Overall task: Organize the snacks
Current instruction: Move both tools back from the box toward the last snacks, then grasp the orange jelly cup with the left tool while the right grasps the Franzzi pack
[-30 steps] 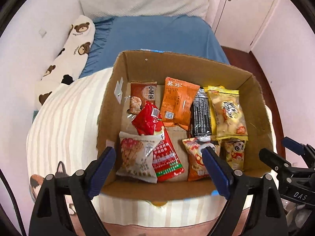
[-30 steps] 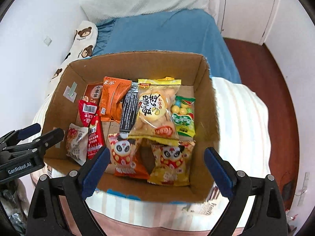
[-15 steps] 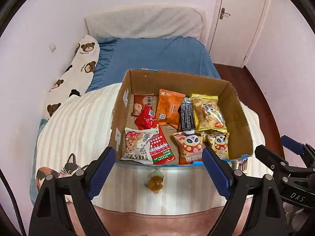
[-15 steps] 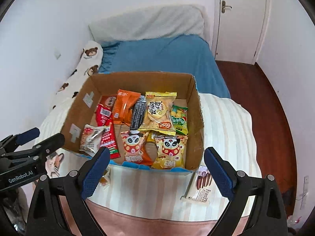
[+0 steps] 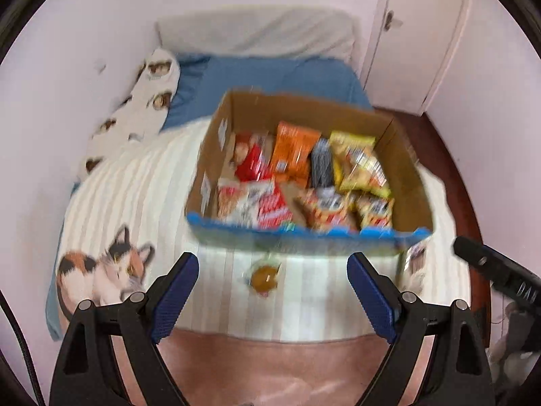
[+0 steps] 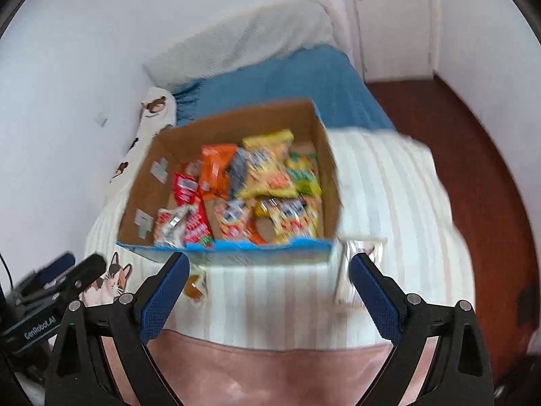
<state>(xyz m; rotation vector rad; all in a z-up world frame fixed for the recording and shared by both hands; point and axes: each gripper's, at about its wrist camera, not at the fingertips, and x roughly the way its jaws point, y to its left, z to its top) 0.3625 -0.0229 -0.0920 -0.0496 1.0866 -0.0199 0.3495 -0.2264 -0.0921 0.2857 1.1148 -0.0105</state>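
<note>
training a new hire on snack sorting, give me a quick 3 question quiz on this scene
1. True or false: every snack is already inside the cardboard box.
2. Multiple choice: the small round amber snack lies (A) inside the box, (B) on the striped blanket in front of the box, (C) between the left gripper fingers' pads.
3. Short answer: what is the right gripper holding?

Key
1. False: the amber snack and a pale packet by the box's near right corner lie outside.
2. B
3. Nothing; its jaws stand open and empty.
</note>
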